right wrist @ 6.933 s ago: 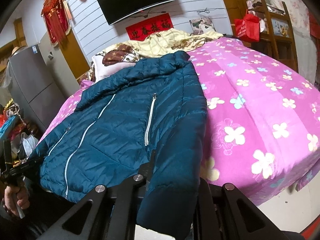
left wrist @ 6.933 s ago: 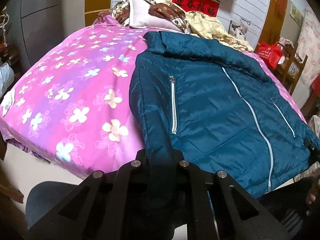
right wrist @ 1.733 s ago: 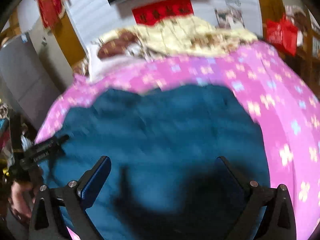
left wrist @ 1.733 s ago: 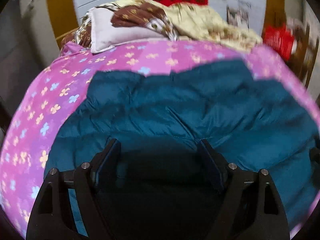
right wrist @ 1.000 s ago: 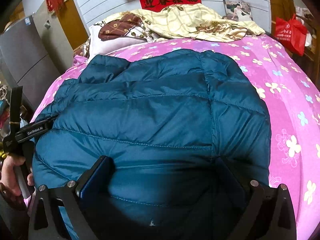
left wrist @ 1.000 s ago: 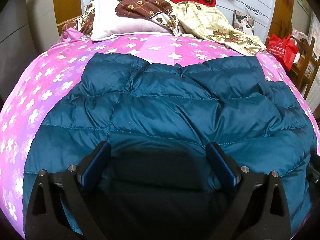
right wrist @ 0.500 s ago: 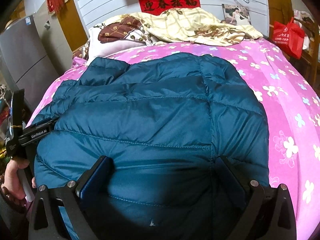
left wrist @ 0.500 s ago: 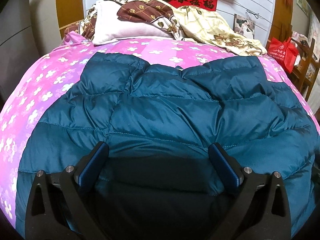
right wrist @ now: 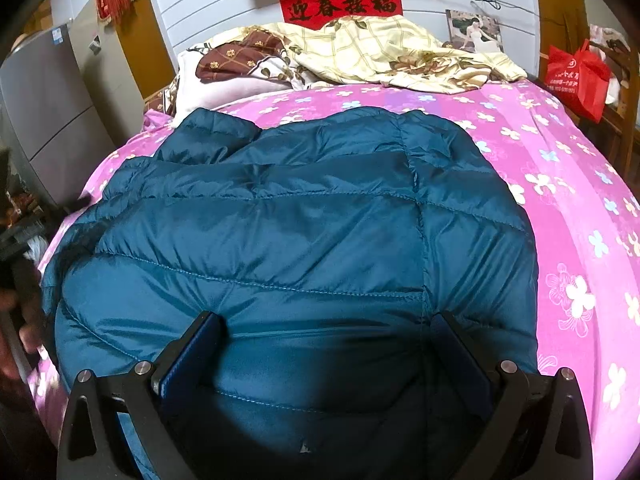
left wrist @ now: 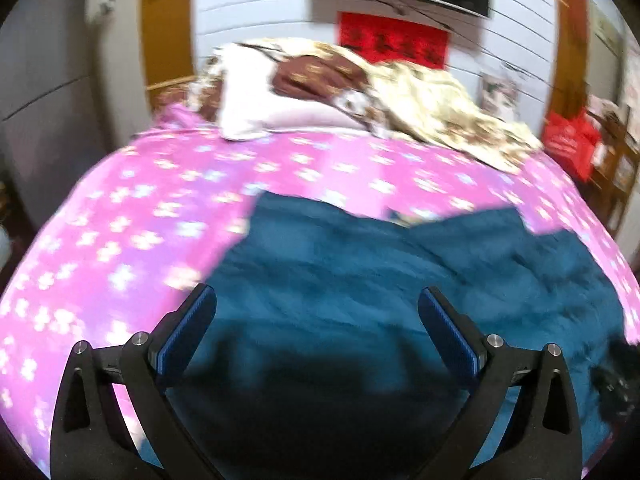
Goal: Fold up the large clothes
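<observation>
A bed covered by a pink sheet (right wrist: 568,200) printed with pale flowers fills both views, and on its near half lies the teal quilted jacket (right wrist: 304,232), spread flat with its plain back panel up. The jacket is puffy and glossy, stitched into wide horizontal bands crossed by one vertical seam on the right; its fabric is creased and catches the light, and its near edge falls into shadow under the tools. In the left wrist view the picture is smeared by blur, so the jacket (left wrist: 384,280) shows only as a dark teal mass with an uneven far edge. At the head of the bed sit a crumpled cream floral blanket (right wrist: 392,52) and, beside it, a pale pink pillow (right wrist: 224,92) under a brown patterned cloth. A red banner (right wrist: 340,4) hangs on the wall above. The right gripper (right wrist: 326,340) has its blue-padded fingers spread wide over the jacket's near part, clasping nothing. The left gripper (left wrist: 316,312) is likewise wide apart and holds nothing.
</observation>
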The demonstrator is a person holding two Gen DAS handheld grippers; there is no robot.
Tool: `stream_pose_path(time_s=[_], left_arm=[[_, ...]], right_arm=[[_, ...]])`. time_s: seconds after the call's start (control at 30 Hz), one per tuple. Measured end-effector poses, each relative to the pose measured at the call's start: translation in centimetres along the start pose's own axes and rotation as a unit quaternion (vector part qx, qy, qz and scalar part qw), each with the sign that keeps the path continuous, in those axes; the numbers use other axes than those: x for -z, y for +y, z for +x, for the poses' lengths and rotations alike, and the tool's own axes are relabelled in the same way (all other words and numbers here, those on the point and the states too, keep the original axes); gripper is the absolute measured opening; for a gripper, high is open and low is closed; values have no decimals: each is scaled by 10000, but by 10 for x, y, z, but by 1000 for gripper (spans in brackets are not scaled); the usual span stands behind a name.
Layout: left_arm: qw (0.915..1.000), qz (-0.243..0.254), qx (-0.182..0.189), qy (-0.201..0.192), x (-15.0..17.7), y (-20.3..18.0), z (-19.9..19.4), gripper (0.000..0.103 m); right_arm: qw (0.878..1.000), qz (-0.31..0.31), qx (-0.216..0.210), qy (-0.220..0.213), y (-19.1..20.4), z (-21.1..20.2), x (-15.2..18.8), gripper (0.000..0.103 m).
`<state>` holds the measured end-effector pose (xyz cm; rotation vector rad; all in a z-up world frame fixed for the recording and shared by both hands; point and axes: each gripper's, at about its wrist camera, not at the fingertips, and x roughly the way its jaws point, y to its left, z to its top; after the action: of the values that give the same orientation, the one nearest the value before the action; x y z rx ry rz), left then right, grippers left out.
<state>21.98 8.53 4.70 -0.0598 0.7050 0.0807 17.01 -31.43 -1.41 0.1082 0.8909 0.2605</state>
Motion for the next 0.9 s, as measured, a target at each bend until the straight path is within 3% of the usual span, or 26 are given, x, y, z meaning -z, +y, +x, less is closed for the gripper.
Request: stream_pose_path(time_s=[0.1, 0.13, 0.27, 0.37, 0.43, 0.77, 0.8, 0.9], left_arm=[[9961, -689, -105, 535, 2, 48, 20, 101], [9914, -1038, 24, 801, 6, 68, 29, 101], [9688, -1486, 905, 1767, 25, 99, 66, 101], [9499, -1733, 1617, 2039, 35, 105, 79, 101], [9451, -1769, 1846, 2036, 36, 104, 80, 101], [9562, -1460, 1860, 1725, 32, 95, 89, 101], [9565, -1455, 1854, 1717, 31, 96, 89, 100], [9571, -1445, 1869, 1678, 32, 95, 88, 80]], right_arm=[[10000, -15, -10, 18, 0, 0, 0, 103], [10000, -18, -15, 22, 0, 0, 0, 103], [10000, -14, -14, 54, 0, 0, -1, 103], [10000, -7, 1, 74, 1, 1, -1, 103], [10000, 0, 1, 78, 1, 1, -2, 103], [10000, 0, -2, 74, 0, 1, -1, 103], [10000, 2, -3, 77, 0, 1, -1, 103], [10000, -5, -3, 79, 0, 1, -1, 103]])
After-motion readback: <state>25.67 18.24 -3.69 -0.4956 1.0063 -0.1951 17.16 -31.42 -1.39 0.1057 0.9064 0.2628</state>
